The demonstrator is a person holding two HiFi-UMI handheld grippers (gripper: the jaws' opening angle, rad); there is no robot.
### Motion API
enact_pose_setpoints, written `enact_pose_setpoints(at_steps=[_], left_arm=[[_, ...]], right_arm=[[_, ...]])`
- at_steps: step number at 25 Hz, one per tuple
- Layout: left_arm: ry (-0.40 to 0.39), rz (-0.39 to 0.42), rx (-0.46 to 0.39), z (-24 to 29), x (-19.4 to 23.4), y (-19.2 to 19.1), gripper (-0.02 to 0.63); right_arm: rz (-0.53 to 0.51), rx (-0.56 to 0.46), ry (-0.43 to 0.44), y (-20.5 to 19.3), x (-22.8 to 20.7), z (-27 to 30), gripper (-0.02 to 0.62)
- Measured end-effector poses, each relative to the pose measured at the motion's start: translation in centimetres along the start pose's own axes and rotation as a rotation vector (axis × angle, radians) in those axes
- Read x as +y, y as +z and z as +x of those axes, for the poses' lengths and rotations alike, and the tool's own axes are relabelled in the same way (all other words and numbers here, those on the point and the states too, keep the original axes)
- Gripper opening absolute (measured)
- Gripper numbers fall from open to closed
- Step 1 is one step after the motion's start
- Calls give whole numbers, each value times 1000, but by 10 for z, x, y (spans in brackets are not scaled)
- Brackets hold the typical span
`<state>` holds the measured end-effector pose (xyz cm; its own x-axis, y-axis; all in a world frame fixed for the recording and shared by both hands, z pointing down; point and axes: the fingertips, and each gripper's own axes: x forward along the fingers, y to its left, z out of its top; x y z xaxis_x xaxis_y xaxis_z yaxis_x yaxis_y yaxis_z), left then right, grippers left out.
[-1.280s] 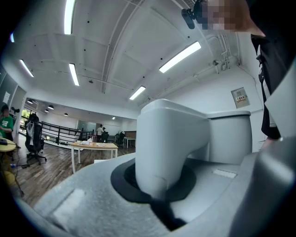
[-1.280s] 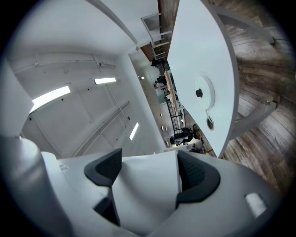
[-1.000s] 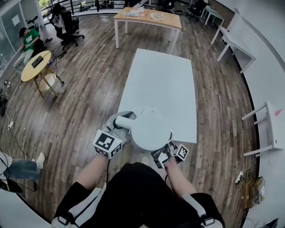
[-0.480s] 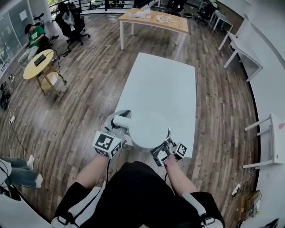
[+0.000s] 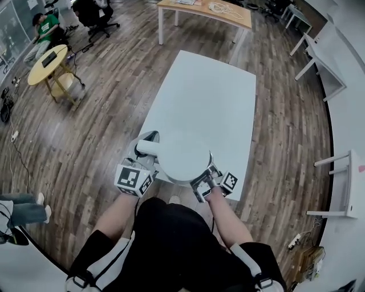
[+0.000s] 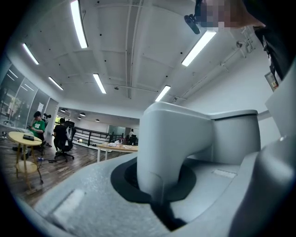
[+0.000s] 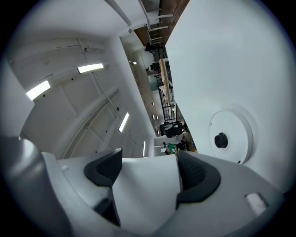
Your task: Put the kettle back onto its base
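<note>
In the head view the white kettle (image 5: 182,157) hangs over the near end of the white table (image 5: 211,97). My left gripper (image 5: 145,153) is shut on the kettle's handle (image 6: 171,148), which fills the left gripper view, with the kettle's body (image 6: 236,134) behind it. At the kettle's near right edge my right gripper (image 5: 206,174) is shut on a white part of the kettle (image 7: 145,185). The round white base (image 7: 231,136), with a black connector at its centre, lies on the table ahead in the right gripper view. From the head view the base is hidden.
Wooden floor surrounds the table. A wooden table (image 5: 205,11) stands beyond it and a small round yellow table (image 5: 48,63) at far left, with a seated person (image 5: 45,28) near it. White desks (image 5: 336,63) line the right wall.
Both grippers and the kettle have moved a little forward, farther over the table's near end. Both grips stay the same.
</note>
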<state>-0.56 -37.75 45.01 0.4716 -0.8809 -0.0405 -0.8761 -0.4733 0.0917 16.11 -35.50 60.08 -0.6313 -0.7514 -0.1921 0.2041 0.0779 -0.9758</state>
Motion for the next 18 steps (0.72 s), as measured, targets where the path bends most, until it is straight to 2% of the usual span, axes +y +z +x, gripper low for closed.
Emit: enact_pose_setpoints(at_steps=[8, 10, 14, 16, 18], left_arm=[[38, -15, -14, 18, 17, -12, 2], [57, -7, -27, 23, 20, -8, 2], [58, 4, -15, 37, 26, -11, 2], [71, -8, 1, 41, 31, -18, 2], [87, -17, 4, 43, 38, -26, 2]], right_arm=[[-50, -15, -55, 17, -13, 14, 370], [-92, -54, -101, 29, -16, 13, 335], [-227, -155, -170, 65, -4, 8, 296], [-337, -174, -180, 73, 15, 5, 260], [-480, -166, -180, 70, 38, 6, 195]])
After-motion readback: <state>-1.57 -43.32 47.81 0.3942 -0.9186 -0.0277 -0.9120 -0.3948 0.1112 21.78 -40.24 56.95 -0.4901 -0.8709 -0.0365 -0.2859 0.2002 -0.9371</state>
